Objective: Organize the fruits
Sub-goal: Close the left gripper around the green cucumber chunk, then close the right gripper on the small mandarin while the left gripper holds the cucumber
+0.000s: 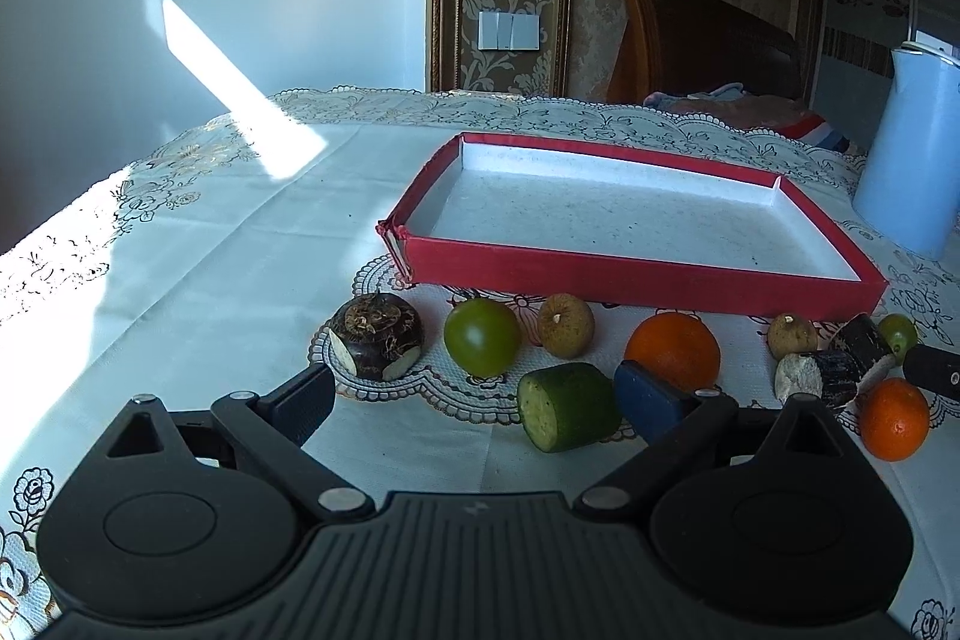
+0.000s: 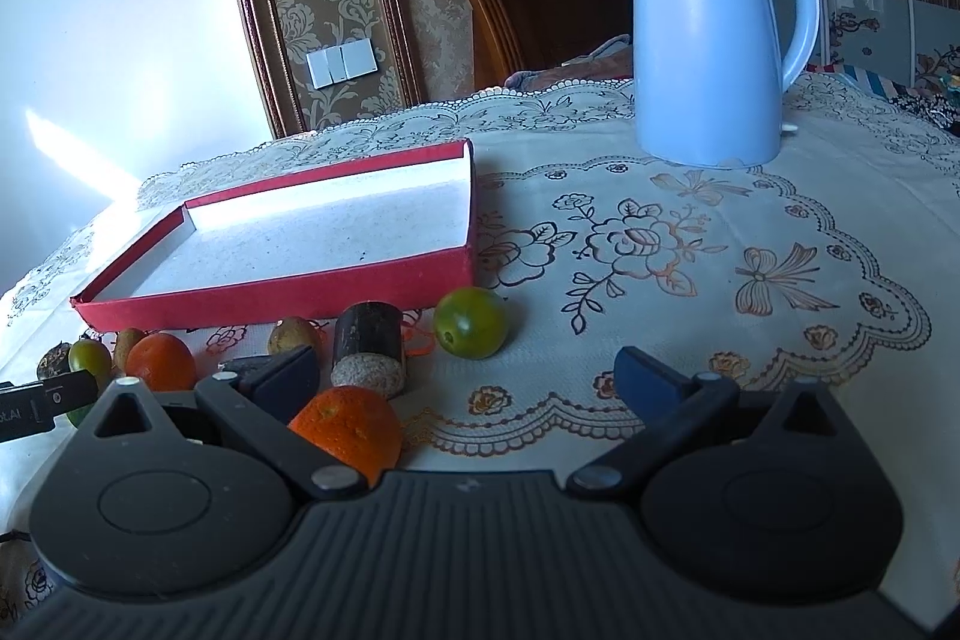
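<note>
Left gripper: I see its jaws spread wide, gripping nothing; it sits low over the tablecloth, the cucumber piece just beside its blue pad
Right gripper: also released, jaws wide; the nearest orange lies just inside its left finger, contact I cannot tell
Red tray: white floor bare of fruit; it lies beyond the row of produce
Fruit row, left wrist view: taro, green tomato, a small brown fruit, a large orange, then two dark cut stalk pieces near the right edge; all rest on the cloth, near the tray's front wall
Right wrist view: a second green fruit sits off the tray's near corner
Kettle: pale blue, upright, well apart from the fruit
</note>
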Action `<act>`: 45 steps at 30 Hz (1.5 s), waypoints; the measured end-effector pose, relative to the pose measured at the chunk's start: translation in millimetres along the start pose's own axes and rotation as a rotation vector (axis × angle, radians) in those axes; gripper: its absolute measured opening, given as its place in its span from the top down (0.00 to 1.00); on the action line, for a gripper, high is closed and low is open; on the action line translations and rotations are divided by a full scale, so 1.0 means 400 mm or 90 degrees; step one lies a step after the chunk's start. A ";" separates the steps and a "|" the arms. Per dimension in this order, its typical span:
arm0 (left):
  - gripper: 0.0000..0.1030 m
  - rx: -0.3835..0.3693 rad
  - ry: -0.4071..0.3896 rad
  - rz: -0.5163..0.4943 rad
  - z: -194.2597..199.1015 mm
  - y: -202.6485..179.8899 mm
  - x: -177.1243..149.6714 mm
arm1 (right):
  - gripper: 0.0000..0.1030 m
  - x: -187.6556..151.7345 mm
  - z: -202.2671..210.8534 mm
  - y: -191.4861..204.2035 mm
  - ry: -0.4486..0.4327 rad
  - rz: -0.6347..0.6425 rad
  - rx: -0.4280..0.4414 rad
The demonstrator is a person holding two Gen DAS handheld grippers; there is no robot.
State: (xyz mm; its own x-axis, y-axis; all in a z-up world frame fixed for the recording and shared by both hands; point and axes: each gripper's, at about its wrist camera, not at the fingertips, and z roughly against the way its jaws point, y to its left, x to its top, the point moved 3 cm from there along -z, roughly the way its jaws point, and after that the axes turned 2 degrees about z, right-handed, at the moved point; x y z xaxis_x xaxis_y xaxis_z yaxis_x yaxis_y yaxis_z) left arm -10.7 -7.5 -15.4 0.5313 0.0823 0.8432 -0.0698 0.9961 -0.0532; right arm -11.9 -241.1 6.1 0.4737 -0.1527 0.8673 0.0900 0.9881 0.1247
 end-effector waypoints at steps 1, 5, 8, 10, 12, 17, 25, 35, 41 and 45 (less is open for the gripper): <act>0.03 0.000 0.003 0.004 -0.001 0.000 0.000 | 0.00 0.000 0.000 -0.001 0.000 0.001 0.000; 0.03 -0.019 0.025 0.010 -0.010 -0.007 0.001 | 0.00 0.000 0.000 -0.001 -0.002 0.002 0.001; 0.03 0.011 0.028 -0.001 -0.021 -0.018 0.000 | 0.00 -0.001 -0.001 -0.001 -0.001 0.003 0.002; 0.04 0.017 0.033 -0.017 -0.028 -0.025 -0.001 | 0.00 0.000 -0.002 0.001 0.001 0.005 0.002; 0.04 0.014 0.039 -0.024 -0.030 -0.028 -0.005 | 0.00 0.000 -0.003 0.001 0.002 0.005 0.002; 0.15 0.003 0.026 -0.023 -0.018 -0.025 -0.009 | 0.00 -0.001 -0.005 0.000 0.005 0.004 0.001; 0.41 -0.033 0.041 -0.034 -0.023 -0.038 -0.015 | 0.00 -0.002 -0.006 -0.001 0.006 0.005 0.001; 0.63 -0.065 0.021 -0.062 -0.018 -0.055 -0.020 | 0.00 -0.003 -0.015 -0.004 0.018 0.002 0.013; 0.63 -0.064 0.015 -0.066 -0.015 -0.057 -0.025 | 0.00 -0.002 -0.011 -0.007 0.010 -0.005 0.026; 0.63 -0.070 0.016 -0.057 -0.015 -0.051 -0.025 | 0.00 -0.002 0.006 -0.012 -0.014 -0.014 0.068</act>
State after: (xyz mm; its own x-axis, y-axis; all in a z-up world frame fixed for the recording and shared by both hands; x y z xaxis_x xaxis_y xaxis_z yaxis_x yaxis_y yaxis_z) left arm -9.5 -28.3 -25.9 0.5523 -0.0081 0.8336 0.0716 0.9967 -0.0378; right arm -14.8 -245.7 6.1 0.4538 -0.1753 0.8737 0.0063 0.9811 0.1935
